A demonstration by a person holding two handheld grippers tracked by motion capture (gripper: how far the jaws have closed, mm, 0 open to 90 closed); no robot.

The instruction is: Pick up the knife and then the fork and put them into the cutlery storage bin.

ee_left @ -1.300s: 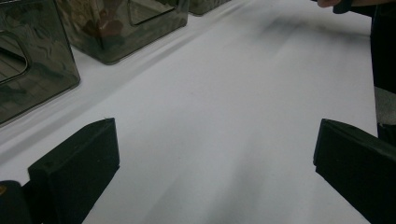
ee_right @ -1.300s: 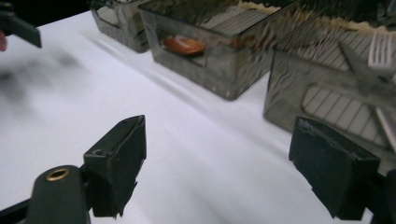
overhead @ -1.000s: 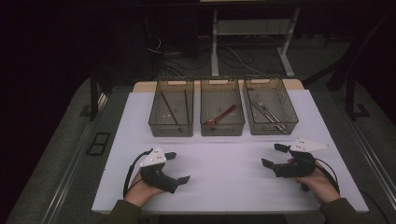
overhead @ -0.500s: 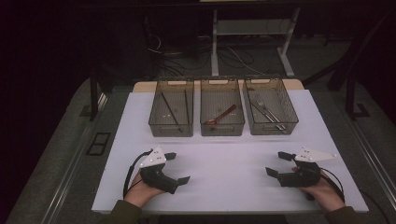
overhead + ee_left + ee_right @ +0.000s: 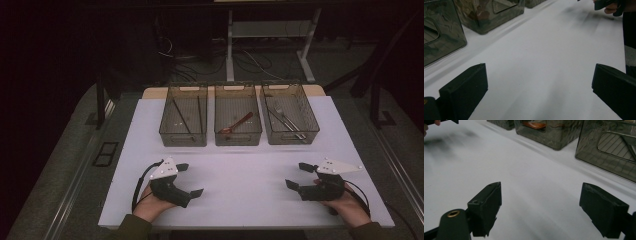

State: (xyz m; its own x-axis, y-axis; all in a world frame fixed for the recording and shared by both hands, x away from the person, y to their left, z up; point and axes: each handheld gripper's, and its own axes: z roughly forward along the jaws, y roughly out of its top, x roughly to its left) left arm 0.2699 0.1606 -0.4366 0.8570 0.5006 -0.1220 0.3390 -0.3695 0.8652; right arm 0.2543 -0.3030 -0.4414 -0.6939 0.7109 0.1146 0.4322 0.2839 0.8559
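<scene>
Low in the high view, both claws rested on the white desk [image 5: 240, 165], each held in a hand that came up from the bottom edge. The left claw [image 5: 192, 180] sat at lower left with its jaws spread wide and nothing between them; in the left gripper view the two black jaws stood far apart at the bottom corners over bare white surface. The right claw [image 5: 301, 176] sat at lower right, likewise spread and holding nothing, and the right gripper view showed its jaws parted over the same bare sheet. The two claws lay well apart, pointing toward each other across the middle of the frame.

Across the upper middle of the high view three clear bins stood side by side, well apart from both claws. The left bin [image 5: 183, 136] held thin dark sticks, possibly chopsticks, though the dim light made that hard to tell. The middle bin [image 5: 238, 137] held a red spoon [image 5: 237, 123] lying at a slant. The right bin [image 5: 291, 134] held metal cutlery [image 5: 285, 119]. In the right gripper view, the red spoon showed at the top centre through the middle bin's wall.
</scene>
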